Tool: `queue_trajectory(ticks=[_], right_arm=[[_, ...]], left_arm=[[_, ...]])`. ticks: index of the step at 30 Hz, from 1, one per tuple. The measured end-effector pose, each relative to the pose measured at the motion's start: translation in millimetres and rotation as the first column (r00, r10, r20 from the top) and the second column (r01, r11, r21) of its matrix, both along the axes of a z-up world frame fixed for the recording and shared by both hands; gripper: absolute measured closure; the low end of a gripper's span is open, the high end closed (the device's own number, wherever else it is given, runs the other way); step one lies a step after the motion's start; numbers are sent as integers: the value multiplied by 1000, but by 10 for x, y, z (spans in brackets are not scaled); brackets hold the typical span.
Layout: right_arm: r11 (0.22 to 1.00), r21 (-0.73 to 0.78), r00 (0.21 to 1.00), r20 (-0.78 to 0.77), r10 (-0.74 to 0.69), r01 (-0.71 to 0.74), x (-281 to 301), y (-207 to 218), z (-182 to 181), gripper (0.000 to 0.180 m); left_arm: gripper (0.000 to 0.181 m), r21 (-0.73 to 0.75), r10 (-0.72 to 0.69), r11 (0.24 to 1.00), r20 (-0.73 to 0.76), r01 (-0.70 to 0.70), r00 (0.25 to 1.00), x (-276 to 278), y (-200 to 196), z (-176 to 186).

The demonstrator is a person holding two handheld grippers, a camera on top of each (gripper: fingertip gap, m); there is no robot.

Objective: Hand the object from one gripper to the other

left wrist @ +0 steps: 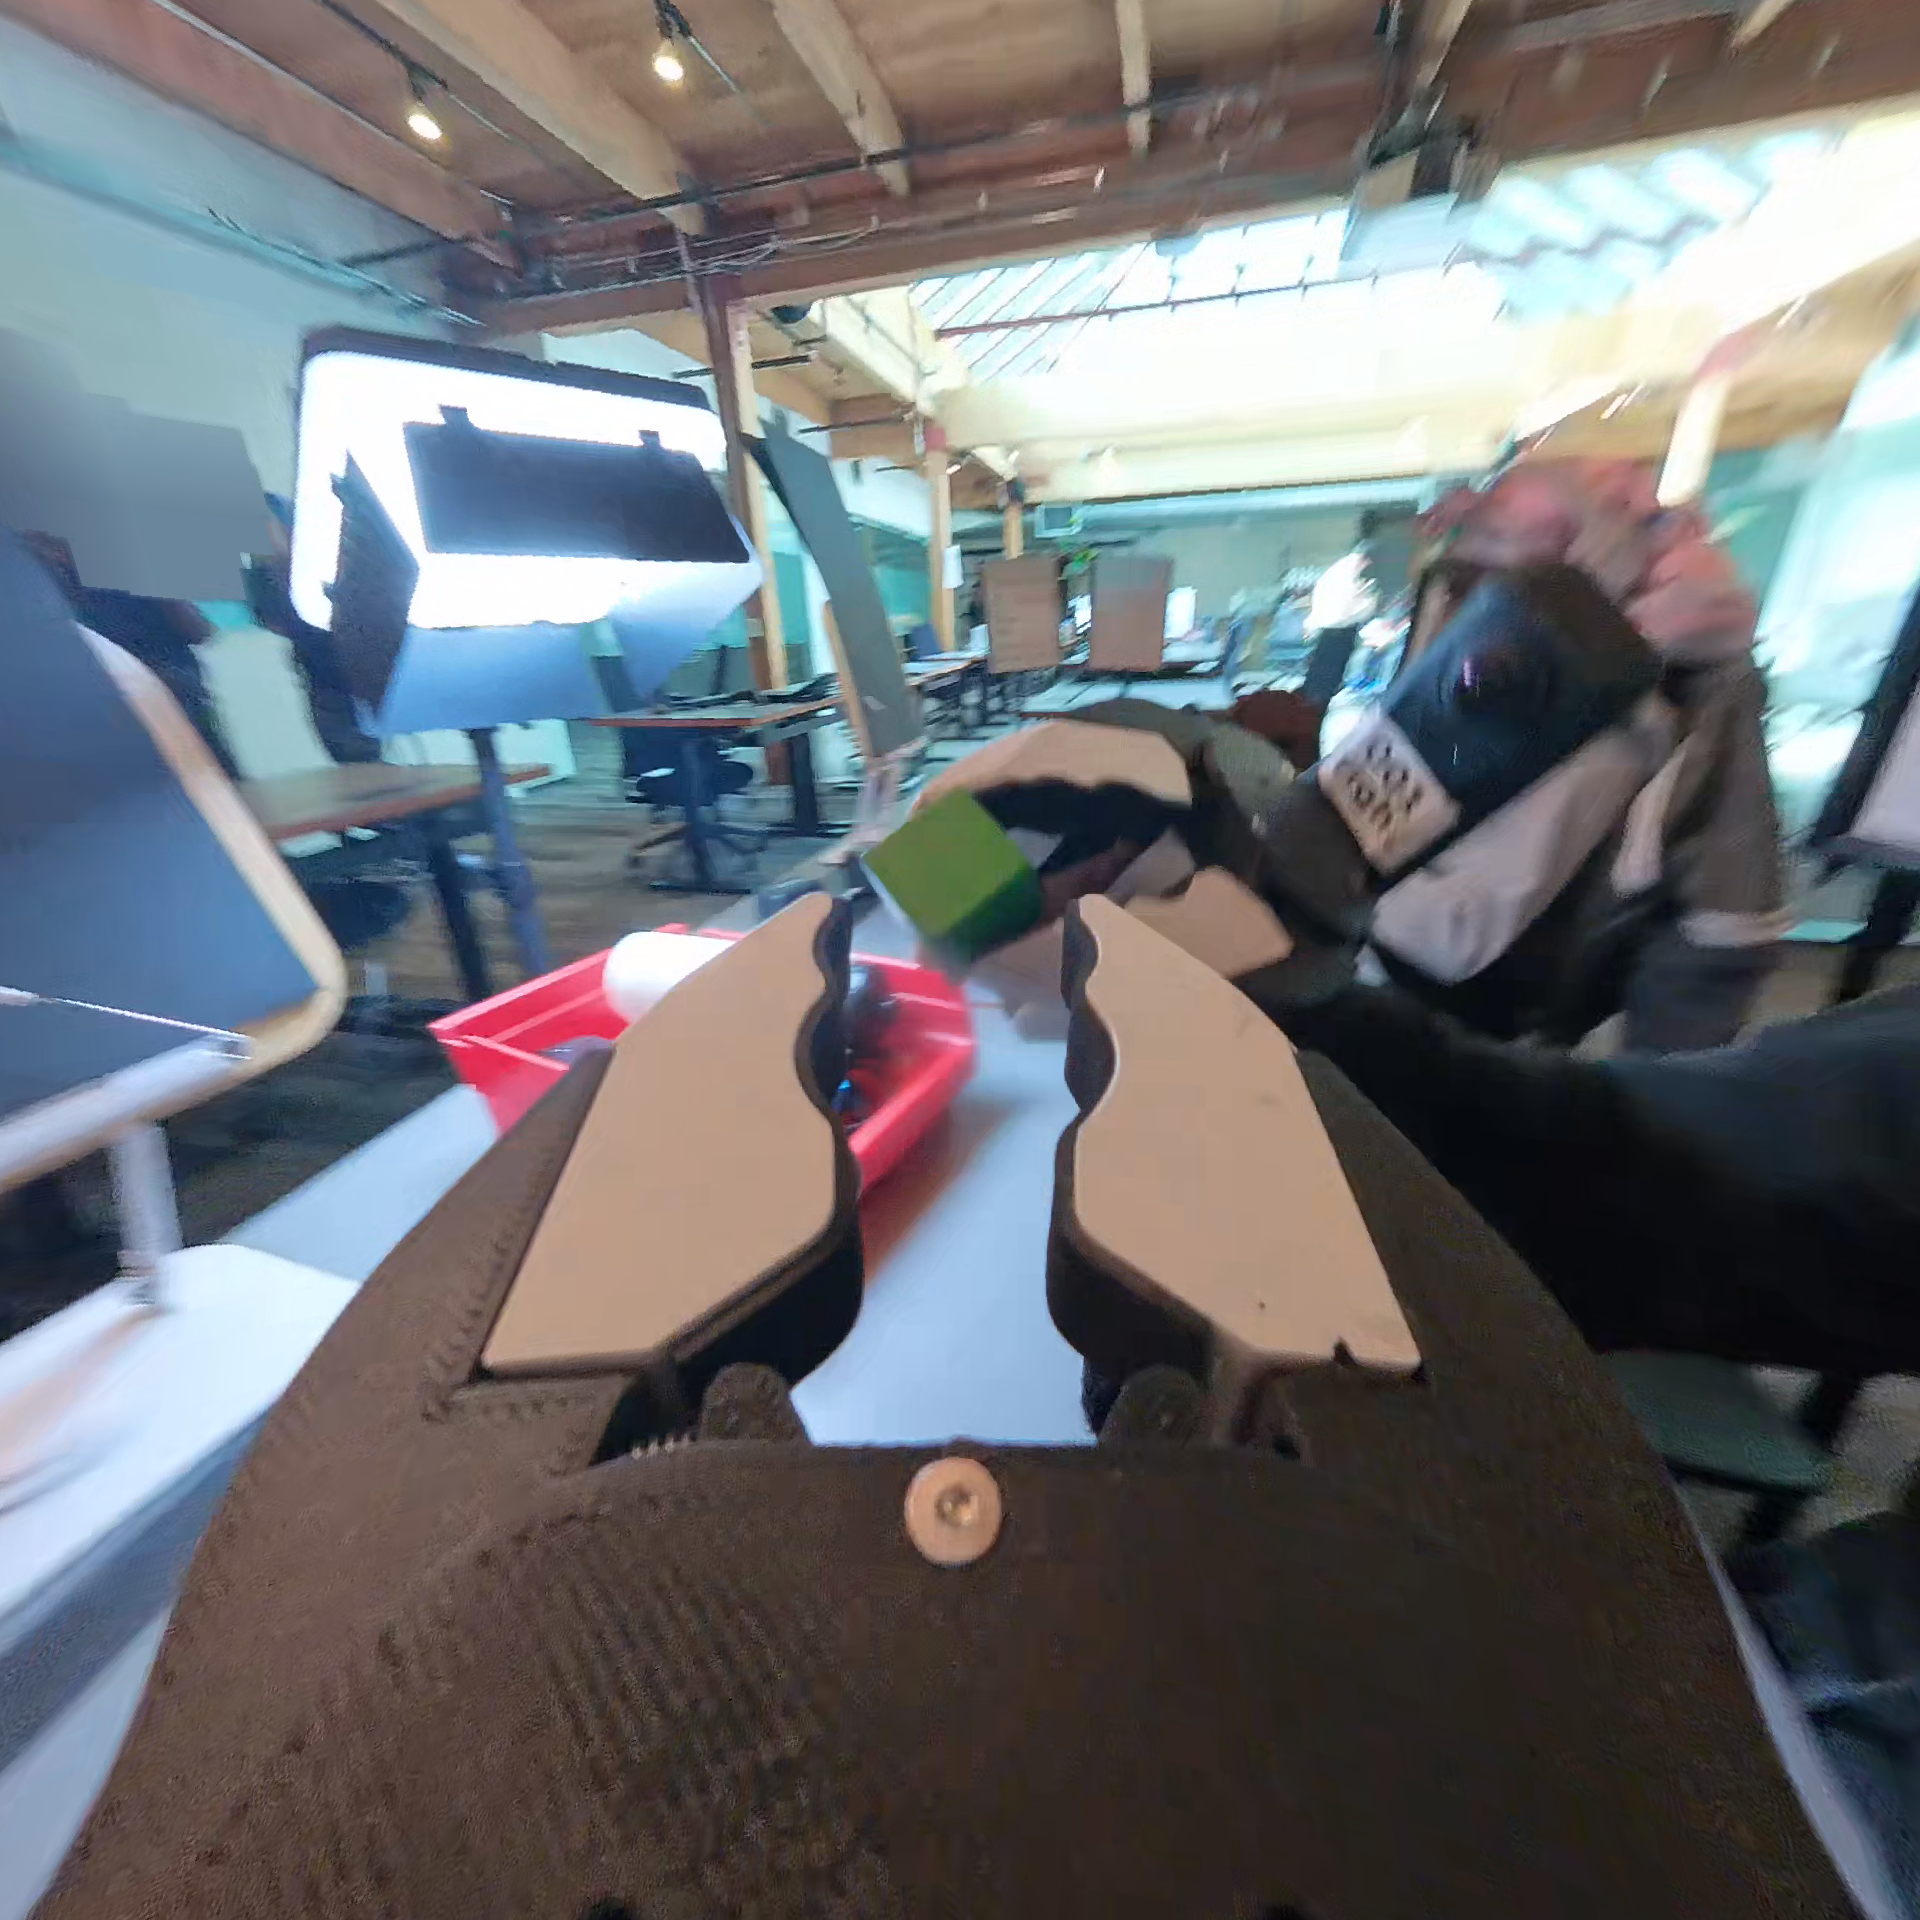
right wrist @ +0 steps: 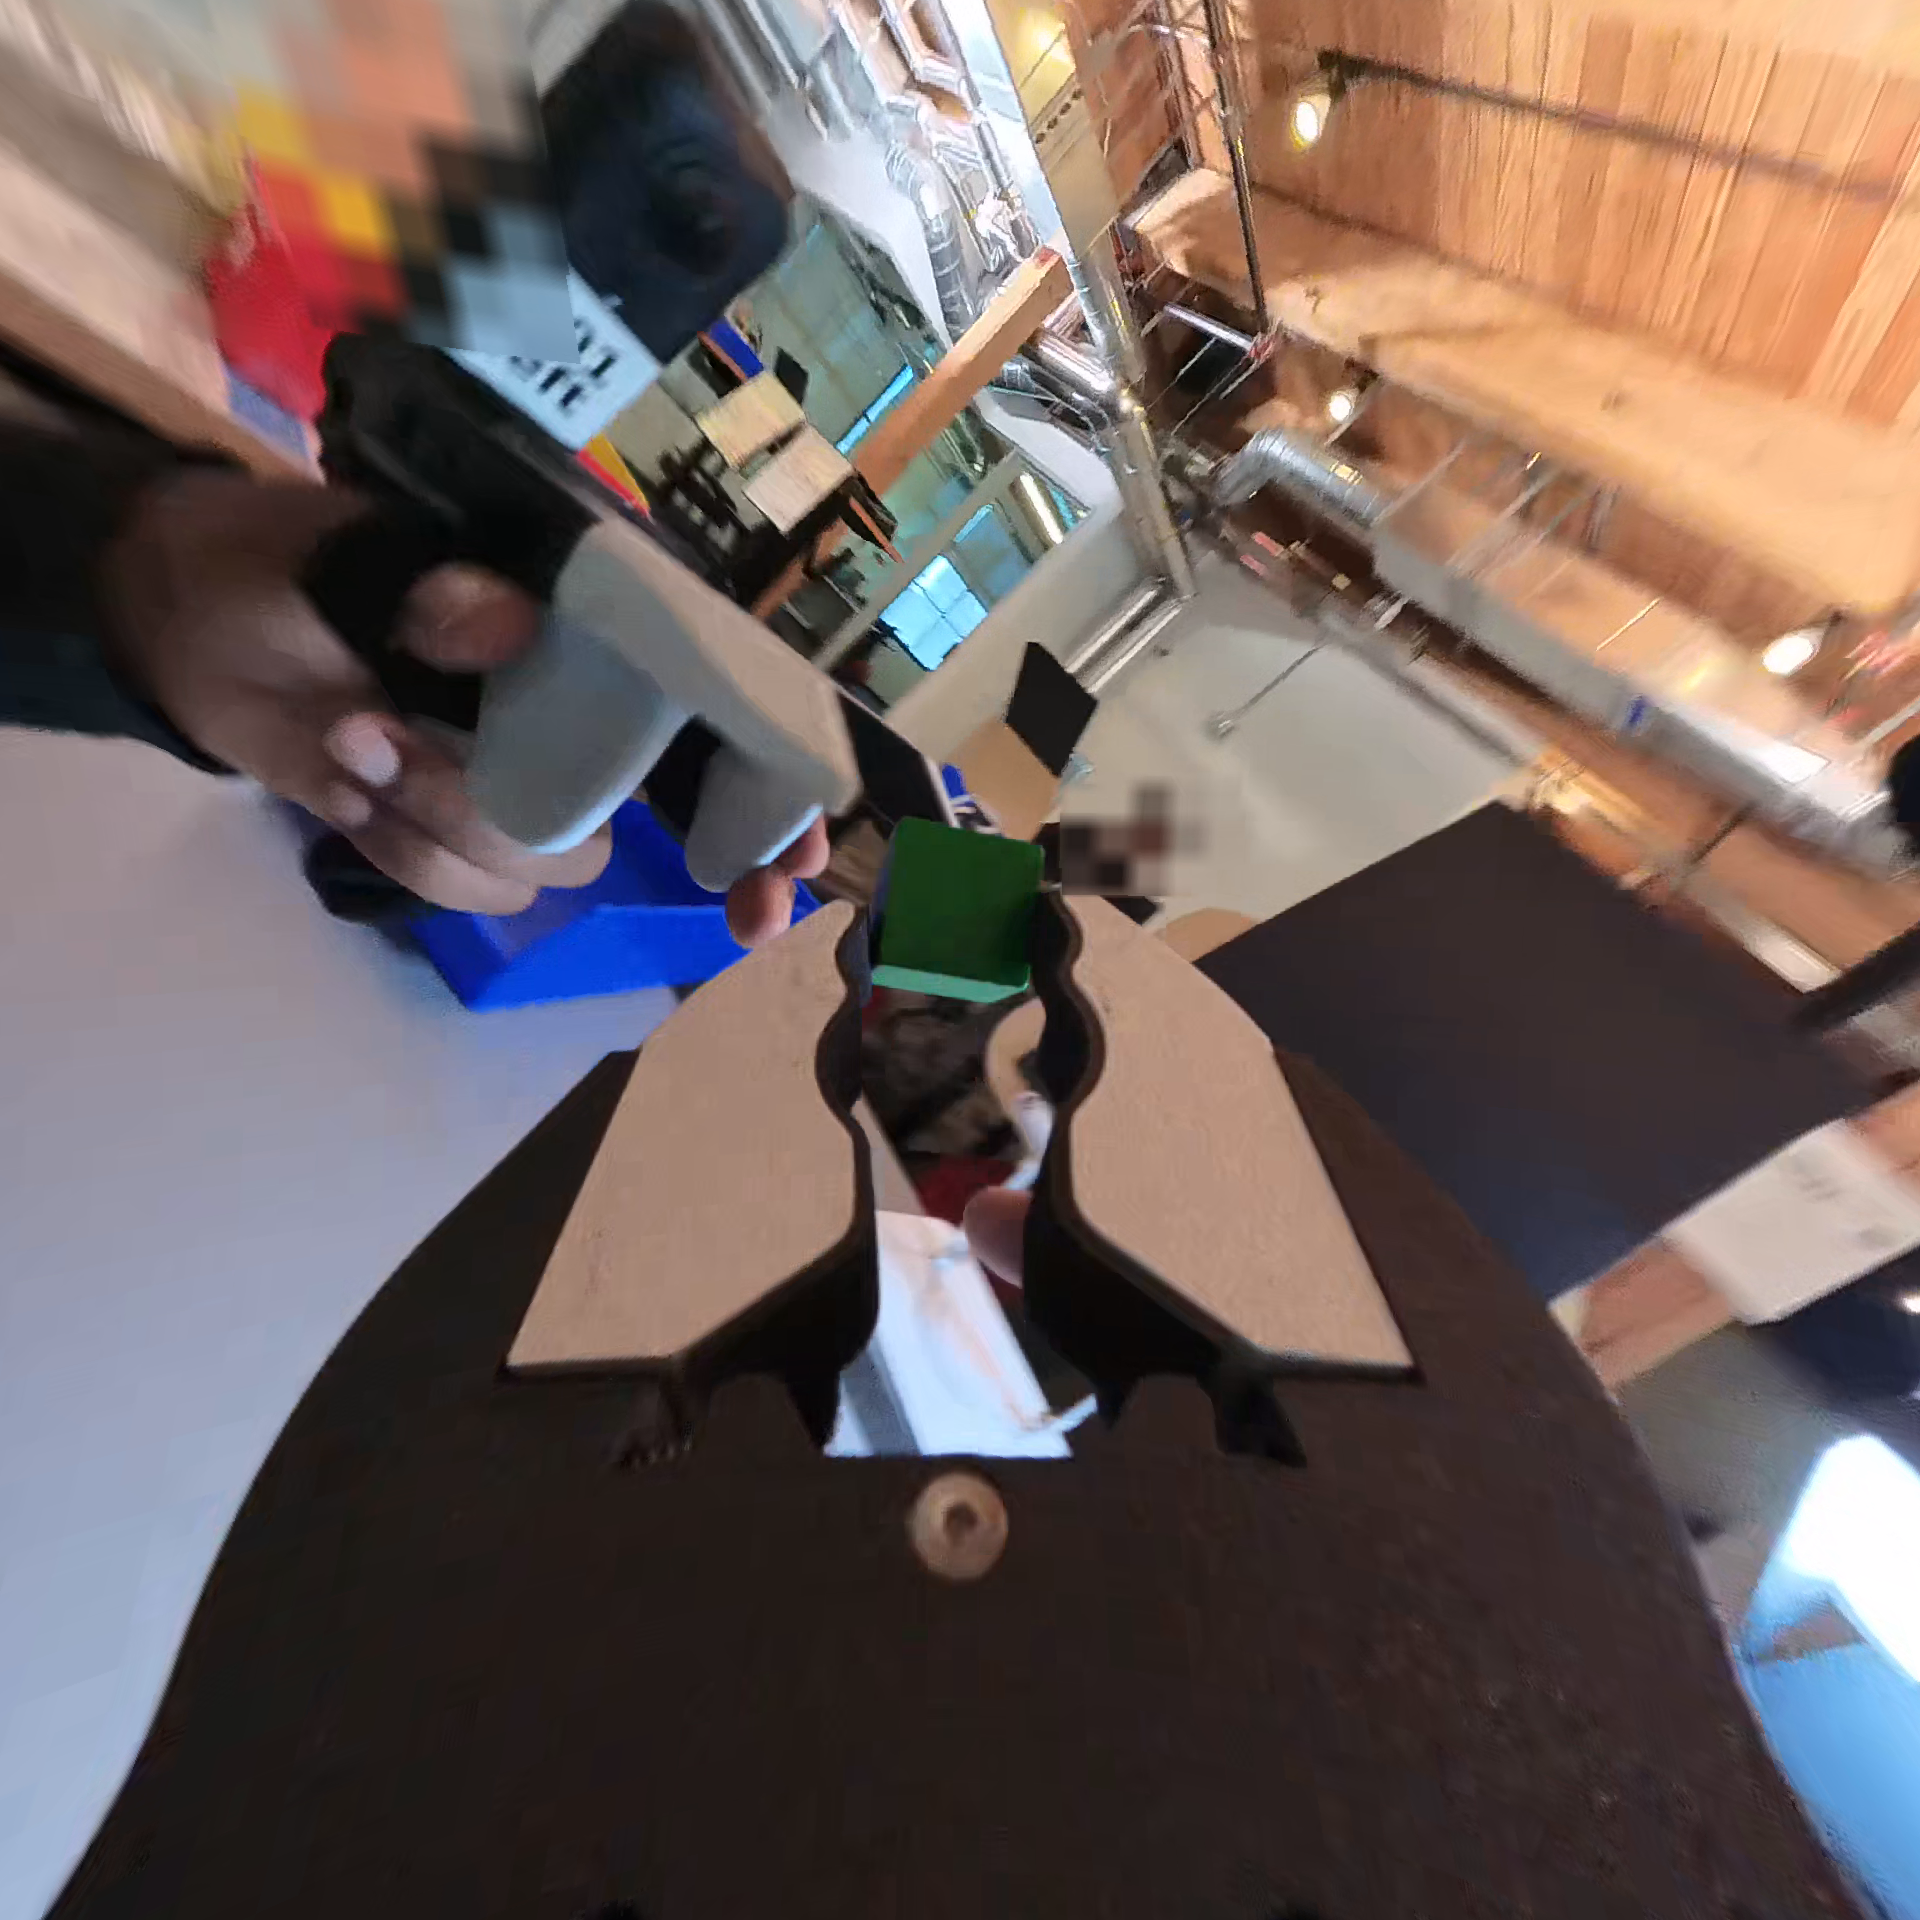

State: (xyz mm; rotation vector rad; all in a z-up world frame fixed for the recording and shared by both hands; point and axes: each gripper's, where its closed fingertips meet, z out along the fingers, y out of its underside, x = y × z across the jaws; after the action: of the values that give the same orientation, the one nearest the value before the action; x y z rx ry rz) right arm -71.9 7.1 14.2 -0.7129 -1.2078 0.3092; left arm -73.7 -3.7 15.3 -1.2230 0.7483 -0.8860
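The right gripper point(right wrist: 951, 940) is closed onto a green block point(right wrist: 956, 909), which is pinched at the very tips of its two fingers and held up off the white table point(left wrist: 956, 1299). In the left wrist view the same block point(left wrist: 956, 873) sits in the right gripper point(left wrist: 1023, 831), just beyond the left gripper's tips. The left gripper point(left wrist: 956, 920) stands well open and holds nothing, its jaws apart on either side of the block without touching it. A red bin point(left wrist: 904, 1122) lies on the table below, to the left.
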Motion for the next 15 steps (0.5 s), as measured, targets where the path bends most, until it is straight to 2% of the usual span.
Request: queue_trajectory(ticks=[3, 5, 7, 9, 12, 15], right_arm=[[973, 220, 994, 66, -90, 73, -106, -80, -95, 150], [944, 310, 987, 71, -145, 116, -126, -90, -104, 150], [937, 328, 986, 77, -148, 115, -127, -101, -108, 151], [968, 244, 993, 80, -84, 62, -129, -129, -112, 151], [995, -73, 996, 47, 73, -70, -89, -120, -88, 146], [891, -413, 981, -46, 187, -189, -8, -26, -32, 139]], left_arm=[[142, -78, -19, 997, -21, 17, 1000, 85, 35, -101], [147, -19, 33, 999, -78, -35, 996, 87, 55, -133], [148, 36, 77, 997, -134, -73, 988, 77, 58, -140], [148, 93, 110, 991, -163, -95, 981, 64, 46, -122], [149, 236, 267, 948, -214, -215, 940, -54, 130, -94], [149, 452, 513, 820, -308, -351, 802, -221, 257, -108]])
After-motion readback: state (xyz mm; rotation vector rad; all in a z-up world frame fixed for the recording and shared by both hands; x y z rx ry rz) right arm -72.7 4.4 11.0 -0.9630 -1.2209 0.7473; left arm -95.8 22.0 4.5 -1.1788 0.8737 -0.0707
